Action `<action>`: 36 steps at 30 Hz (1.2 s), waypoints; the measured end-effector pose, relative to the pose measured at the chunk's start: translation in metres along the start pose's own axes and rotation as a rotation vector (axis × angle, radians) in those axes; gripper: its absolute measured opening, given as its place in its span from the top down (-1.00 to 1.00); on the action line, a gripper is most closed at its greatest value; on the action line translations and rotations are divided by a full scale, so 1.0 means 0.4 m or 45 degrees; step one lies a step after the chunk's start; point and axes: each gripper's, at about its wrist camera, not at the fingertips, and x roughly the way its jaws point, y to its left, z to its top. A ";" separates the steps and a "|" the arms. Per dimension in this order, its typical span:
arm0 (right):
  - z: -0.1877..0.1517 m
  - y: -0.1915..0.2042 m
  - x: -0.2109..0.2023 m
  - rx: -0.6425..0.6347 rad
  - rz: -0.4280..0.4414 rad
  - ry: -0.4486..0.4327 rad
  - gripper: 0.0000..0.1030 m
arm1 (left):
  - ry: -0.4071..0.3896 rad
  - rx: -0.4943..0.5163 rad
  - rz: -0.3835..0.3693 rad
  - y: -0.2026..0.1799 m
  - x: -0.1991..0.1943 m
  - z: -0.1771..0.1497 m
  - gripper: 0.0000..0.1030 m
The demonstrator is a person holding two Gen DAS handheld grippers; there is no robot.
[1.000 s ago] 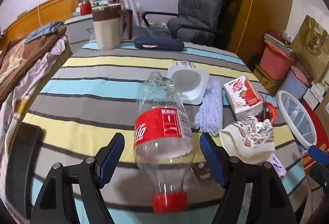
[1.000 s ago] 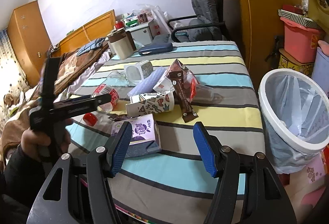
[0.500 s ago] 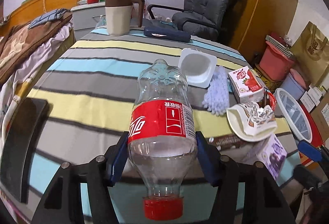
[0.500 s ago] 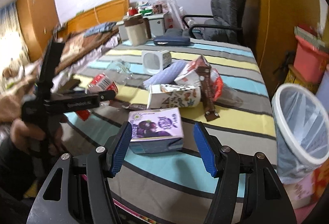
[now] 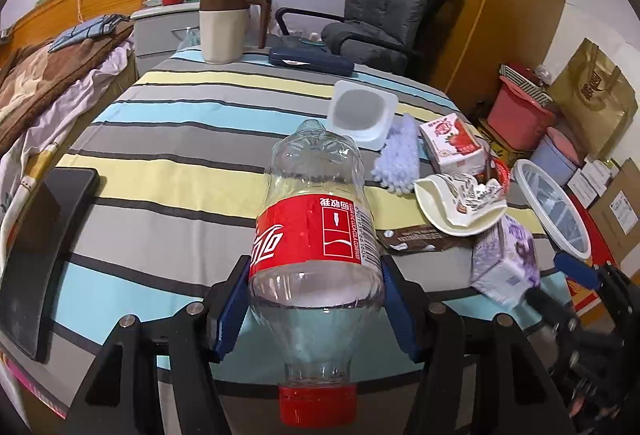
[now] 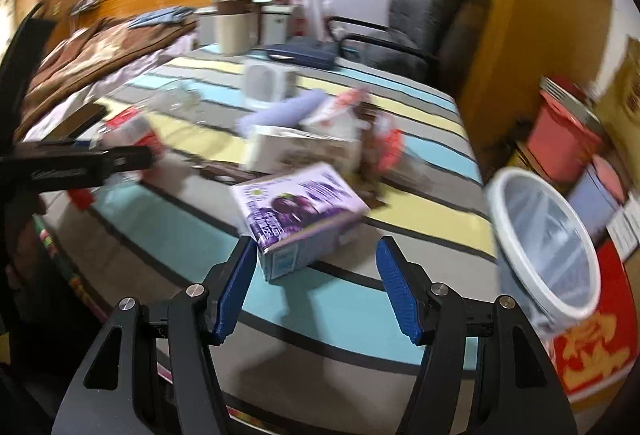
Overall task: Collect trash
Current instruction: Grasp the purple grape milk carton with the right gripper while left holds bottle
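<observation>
Striped cloth in grey, yellow and pale blue covers the tabletop (image 5: 168, 139), which fills the middle of both views, with a bed along the left edge and a grey padded chair (image 5: 384, 15) at the upper centre. The left tongs (image 5: 314, 309) pinch an empty cola bottle (image 5: 316, 235) at the lower centre of the left wrist view: both blue pads press its clear shoulder just below the red label, the red cap points toward the camera and the base points away over the cloth. Their jaws have just been closing, with the bottle between them.

At the right of that view, litter lies close together: a white plastic tub (image 5: 362, 113), a strawberry milk carton (image 5: 454, 145), a crushed paper cup (image 5: 460, 207) and a brown wrapper (image 5: 420, 239) under its edge. A purple grape drink carton (image 6: 296, 207) sits nearest the tabletop's edge.

The right tongs (image 6: 316, 291) stand spread at the lower centre of the right wrist view, with the carton's near corner just reaching between the blue pads; this frame is blurred, and the pads appear not to touch it. A white bin (image 6: 548, 239) with a plastic liner stands on the floor at the right. A tan and brown jug (image 5: 224, 25) stands at the tabletop's far end, beside a dark blue case (image 5: 310, 59).
</observation>
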 end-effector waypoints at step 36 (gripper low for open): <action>-0.009 -0.041 0.043 0.391 0.123 0.067 -0.07 | -0.026 0.010 -0.028 -0.009 0.002 0.010 -0.20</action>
